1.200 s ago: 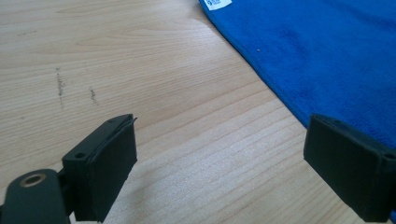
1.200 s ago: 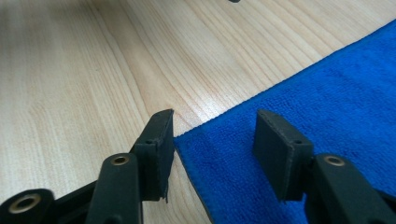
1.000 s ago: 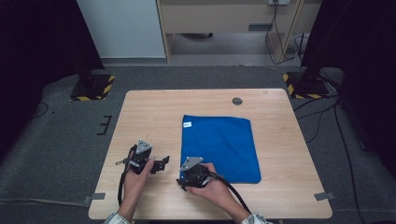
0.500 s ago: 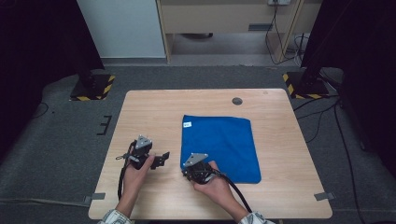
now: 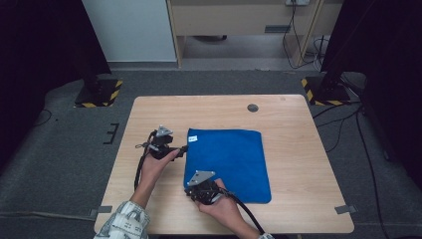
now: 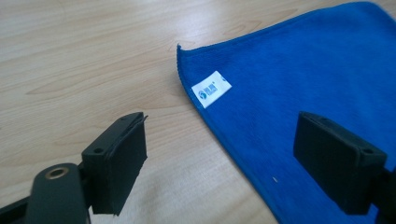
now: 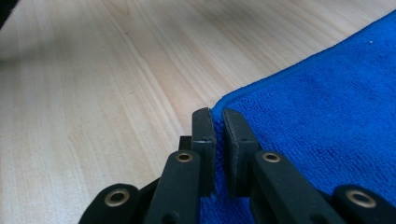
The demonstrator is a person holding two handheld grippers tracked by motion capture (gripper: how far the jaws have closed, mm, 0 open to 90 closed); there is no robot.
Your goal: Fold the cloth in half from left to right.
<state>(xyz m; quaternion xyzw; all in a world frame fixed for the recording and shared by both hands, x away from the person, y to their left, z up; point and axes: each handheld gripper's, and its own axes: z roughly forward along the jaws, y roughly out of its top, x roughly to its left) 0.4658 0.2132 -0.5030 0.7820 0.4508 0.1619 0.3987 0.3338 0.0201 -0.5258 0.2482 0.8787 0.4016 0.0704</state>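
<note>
A blue cloth (image 5: pixel 229 162), plush and square with a stitched hem, is lying flat on the pale wood-grain bench (image 5: pixel 298 124), toward its near middle. I am pinching its near left corner with my right gripper (image 5: pixel 195 195); the right gripper view shows those flat black fingers (image 7: pixel 204 140) pressed nearly together with the fuzzy hem caught between them. My left gripper (image 5: pixel 183 148) is sitting at the cloth's far left corner, its blocky fingers (image 6: pixel 119 163) standing wide apart and just closing a little, one over bare wood, the other over the pile. The left gripper view is giving me the small white label (image 6: pixel 211 88) with blue print near that corner; the high view shows the whole square and a dark round disc (image 5: pixel 253 107) near the bench's far edge.
</note>
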